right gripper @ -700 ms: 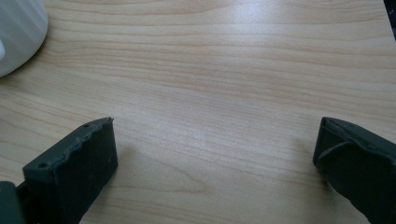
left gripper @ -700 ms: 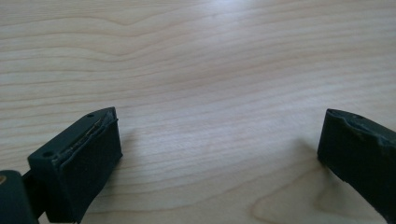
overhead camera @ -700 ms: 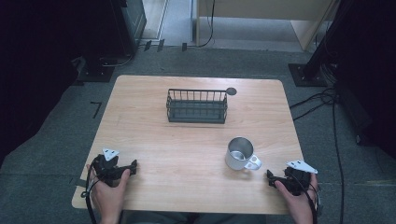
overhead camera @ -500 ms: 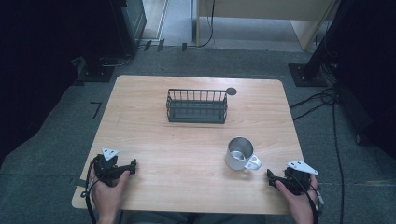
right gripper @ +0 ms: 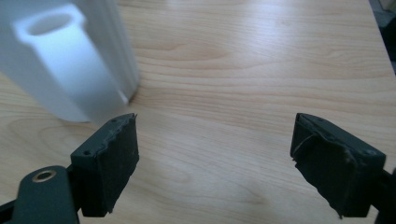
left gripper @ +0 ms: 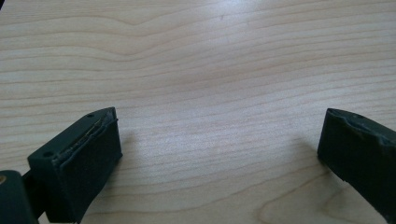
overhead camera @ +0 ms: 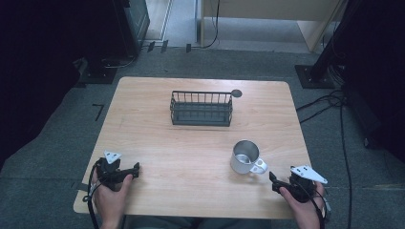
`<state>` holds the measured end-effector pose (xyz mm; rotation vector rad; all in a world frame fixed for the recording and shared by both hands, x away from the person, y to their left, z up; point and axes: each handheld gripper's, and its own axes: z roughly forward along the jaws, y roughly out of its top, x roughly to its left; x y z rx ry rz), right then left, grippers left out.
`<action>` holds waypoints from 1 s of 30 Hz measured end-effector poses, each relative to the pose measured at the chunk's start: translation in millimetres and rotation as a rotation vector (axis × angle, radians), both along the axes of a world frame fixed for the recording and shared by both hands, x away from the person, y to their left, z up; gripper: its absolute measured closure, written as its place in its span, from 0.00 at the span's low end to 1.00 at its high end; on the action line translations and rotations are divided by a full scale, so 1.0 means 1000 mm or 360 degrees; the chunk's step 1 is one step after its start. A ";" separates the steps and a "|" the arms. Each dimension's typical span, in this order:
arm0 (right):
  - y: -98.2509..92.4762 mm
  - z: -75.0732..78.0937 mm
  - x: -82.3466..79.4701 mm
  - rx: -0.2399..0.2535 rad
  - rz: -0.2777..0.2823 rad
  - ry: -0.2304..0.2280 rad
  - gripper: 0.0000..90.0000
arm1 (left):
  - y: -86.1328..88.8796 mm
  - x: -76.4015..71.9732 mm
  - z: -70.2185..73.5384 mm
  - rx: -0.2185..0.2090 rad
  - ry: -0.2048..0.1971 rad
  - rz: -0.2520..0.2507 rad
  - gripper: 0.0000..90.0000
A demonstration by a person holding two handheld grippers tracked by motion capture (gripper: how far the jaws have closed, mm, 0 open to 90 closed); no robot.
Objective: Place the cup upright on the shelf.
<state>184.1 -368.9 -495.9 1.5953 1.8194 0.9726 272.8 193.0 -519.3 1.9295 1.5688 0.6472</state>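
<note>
Both wide-open grippers, left gripper and right gripper, are resting; the mug, at 11 o'clock, likely wants a handle-clear approach.

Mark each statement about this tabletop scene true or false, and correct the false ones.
1. The metal mug stands upright on the table. True.
2. The mug sits inside the wire basket. False: it stands on the bare wood, nearer the person than the basket, which looks empty.
3. The right gripper is shut on the mug's handle. False: in the right gripper view its jaws stand wide apart with nothing between them, the mug lying ahead to one side.
4. The left gripper is open over bare wood. True.
5. The mug is closer to the right gripper than to the left. True.
</note>
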 end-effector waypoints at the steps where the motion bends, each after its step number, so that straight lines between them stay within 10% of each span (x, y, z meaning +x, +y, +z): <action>1: 0.000 0.000 0.000 0.0000 0.0000 0.0000 0.17 | 0.000 0.000 0.000 0.0000 0.0000 0.0000 0.00; 13: 0.015 0.009 -0.006 0.0116 0.0250 -0.0036 0.39 | 0.000 0.000 0.000 0.0000 0.0000 0.0000 0.00; 30: 0.039 0.007 0.016 0.0089 0.0202 -0.0104 0.76 | 0.000 0.000 0.000 -0.0001 -0.0001 0.0000 0.00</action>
